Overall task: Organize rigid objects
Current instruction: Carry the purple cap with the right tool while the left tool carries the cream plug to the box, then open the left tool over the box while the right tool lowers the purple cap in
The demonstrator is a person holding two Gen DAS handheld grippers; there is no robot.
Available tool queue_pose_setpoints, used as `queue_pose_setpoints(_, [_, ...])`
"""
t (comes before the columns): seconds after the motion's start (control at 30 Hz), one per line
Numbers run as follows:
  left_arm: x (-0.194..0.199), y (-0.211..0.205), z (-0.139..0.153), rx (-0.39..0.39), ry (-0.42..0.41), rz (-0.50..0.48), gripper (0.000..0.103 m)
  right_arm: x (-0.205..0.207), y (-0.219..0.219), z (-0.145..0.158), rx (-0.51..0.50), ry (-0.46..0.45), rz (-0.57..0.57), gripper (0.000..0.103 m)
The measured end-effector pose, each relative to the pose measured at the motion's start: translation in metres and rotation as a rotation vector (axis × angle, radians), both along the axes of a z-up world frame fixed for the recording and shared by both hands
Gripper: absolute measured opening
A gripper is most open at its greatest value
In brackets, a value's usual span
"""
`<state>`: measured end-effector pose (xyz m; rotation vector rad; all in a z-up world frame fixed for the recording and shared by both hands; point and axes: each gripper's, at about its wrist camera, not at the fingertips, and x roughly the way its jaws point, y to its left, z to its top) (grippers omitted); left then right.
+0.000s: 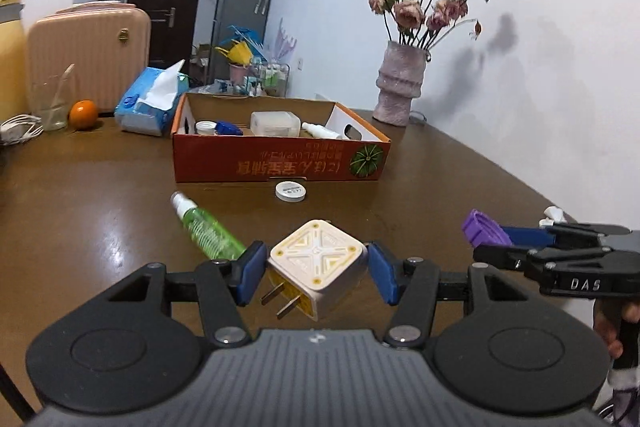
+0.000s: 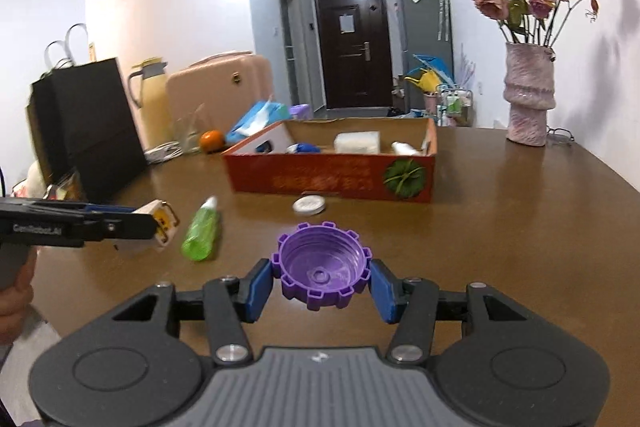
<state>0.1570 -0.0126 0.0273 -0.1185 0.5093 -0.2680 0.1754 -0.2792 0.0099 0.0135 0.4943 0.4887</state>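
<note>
The left gripper [image 1: 316, 273] is clamped on a plug adapter [image 1: 318, 263], the right gripper [image 2: 320, 285] on a purple cap [image 2: 320, 273]. Both should be carried level over the near wall of the box [image 1: 280, 157] by the table's far edge before release.

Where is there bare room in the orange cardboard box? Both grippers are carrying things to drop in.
The orange cardboard box looks barest along its near wall, in front of the translucent white container. The left end is crowded by a white cap and blue piece; a white bottle lies right.
</note>
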Motion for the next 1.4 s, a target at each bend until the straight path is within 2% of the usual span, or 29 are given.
queue_pose_setpoints(0.13, [-0.027, 0.007, 0.003, -0.031, -0.023, 0.011, 0.057, -0.023, 0.002, 0.003, -0.008, -0.017, -0.012, 0.052])
queue_pose_setpoints(0.33, [-0.046, 0.01, 0.005, -0.038, -0.045, 0.011, 0.057, -0.046, 0.007, 0.008, -0.014, -0.035, -0.005, 0.052])
queue_pose_setpoints(0.47, [-0.044, 0.014, 0.007, -0.045, -0.055, 0.011, 0.057, -0.047, 0.011, 0.01, -0.023, -0.038, 0.002, 0.052])
queue_pose_setpoints(0.6, [-0.024, 0.021, 0.011, -0.025, -0.068, 0.025, 0.057, -0.03, 0.013, 0.012, -0.032, -0.04, 0.006, 0.052])
queue_pose_setpoints(0.77, [0.033, 0.033, 0.028, 0.067, -0.092, 0.039, 0.057, 0.011, 0.021, 0.023, -0.051, -0.06, 0.026, 0.052])
queue_pose_setpoints(0.87, [0.083, 0.038, 0.042, 0.125, -0.099, 0.042, 0.057, 0.056, 0.025, 0.032, -0.032, -0.061, 0.035, 0.052])
queue_pose_setpoints(1.0, [0.161, 0.039, 0.051, 0.204, -0.056, 0.018, 0.057, 0.116, 0.034, 0.043, -0.053, -0.077, 0.027, 0.052])
queue_pose_setpoints(1.2, [0.264, 0.039, 0.04, 0.287, 0.039, 0.007, 0.057, 0.21, 0.055, 0.052, -0.11, -0.073, 0.05, 0.052])
queue_pose_setpoints(1.4, [0.337, 0.036, 0.004, 0.361, 0.144, 0.004, 0.057, 0.293, 0.078, 0.034, -0.188, -0.014, 0.048, 0.052])
